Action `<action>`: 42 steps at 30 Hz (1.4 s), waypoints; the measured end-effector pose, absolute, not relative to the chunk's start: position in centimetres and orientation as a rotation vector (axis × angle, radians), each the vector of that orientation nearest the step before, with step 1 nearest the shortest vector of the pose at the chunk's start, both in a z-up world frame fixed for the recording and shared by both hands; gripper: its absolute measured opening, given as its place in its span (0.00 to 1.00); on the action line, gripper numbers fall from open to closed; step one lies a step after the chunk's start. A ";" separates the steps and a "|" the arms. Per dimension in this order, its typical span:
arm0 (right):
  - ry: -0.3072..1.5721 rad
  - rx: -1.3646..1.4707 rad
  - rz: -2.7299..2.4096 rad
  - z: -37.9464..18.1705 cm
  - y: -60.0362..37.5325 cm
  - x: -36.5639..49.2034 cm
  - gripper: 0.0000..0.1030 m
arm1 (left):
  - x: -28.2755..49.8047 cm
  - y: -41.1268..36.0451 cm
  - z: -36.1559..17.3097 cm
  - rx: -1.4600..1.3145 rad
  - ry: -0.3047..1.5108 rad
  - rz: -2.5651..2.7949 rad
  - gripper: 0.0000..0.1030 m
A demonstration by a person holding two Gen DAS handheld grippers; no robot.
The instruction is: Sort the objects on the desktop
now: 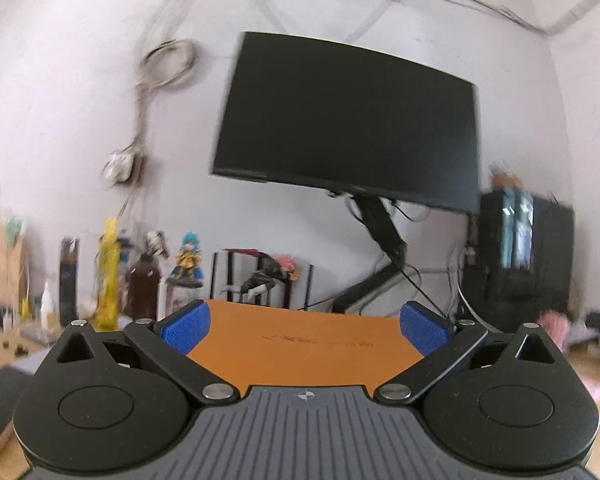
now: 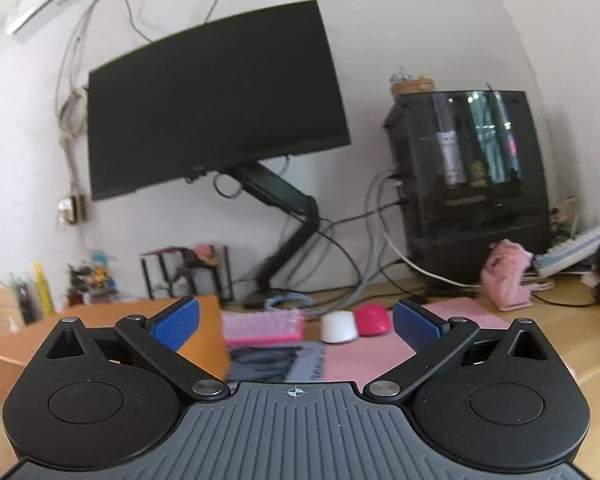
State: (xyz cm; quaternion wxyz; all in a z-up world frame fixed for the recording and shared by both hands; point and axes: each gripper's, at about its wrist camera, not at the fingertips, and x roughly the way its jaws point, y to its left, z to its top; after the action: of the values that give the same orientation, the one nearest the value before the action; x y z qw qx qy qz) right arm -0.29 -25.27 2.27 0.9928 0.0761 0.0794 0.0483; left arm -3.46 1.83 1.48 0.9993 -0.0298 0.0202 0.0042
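Observation:
My left gripper (image 1: 304,328) is open above a flat orange box (image 1: 300,344) that fills the space between its blue pads (image 1: 186,330); nothing is gripped. In the right wrist view my right gripper (image 2: 296,326) is open too, hovering over the desk. The same orange box (image 2: 100,332) lies at its left. Ahead of it lie a pink keyboard (image 2: 262,326), a white mouse (image 2: 339,327) and a magenta mouse (image 2: 373,320). A pink mat (image 2: 380,348) and a grey booklet (image 2: 272,362) lie under the gripper.
A black monitor (image 2: 212,100) on an arm (image 2: 288,208) hangs over the wooden desk (image 2: 540,332). A black PC case (image 2: 472,176) stands at the right, with a pink figure (image 2: 506,276) and a white keyboard (image 2: 576,246) beside it. Figurines (image 1: 186,258) and bottles (image 1: 142,288) line the back left.

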 end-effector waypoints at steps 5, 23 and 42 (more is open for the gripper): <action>0.187 0.131 0.113 1.4 -25.2 0.0 1.00 | -2.0 0.3 0.8 -0.019 0.154 -0.007 1.00; 0.218 0.113 0.153 0.8 -24.7 -0.9 1.00 | -1.7 -0.7 0.7 0.004 0.245 0.072 1.00; 0.217 0.113 0.161 1.1 -24.7 -1.6 1.00 | -1.5 -0.4 0.2 -0.016 0.271 0.067 1.00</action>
State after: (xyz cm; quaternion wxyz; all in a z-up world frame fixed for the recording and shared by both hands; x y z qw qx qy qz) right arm -1.64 -24.66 1.14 0.9893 0.0564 0.1081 0.0801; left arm -1.52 -0.41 0.16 0.9903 -0.0081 0.1350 0.0332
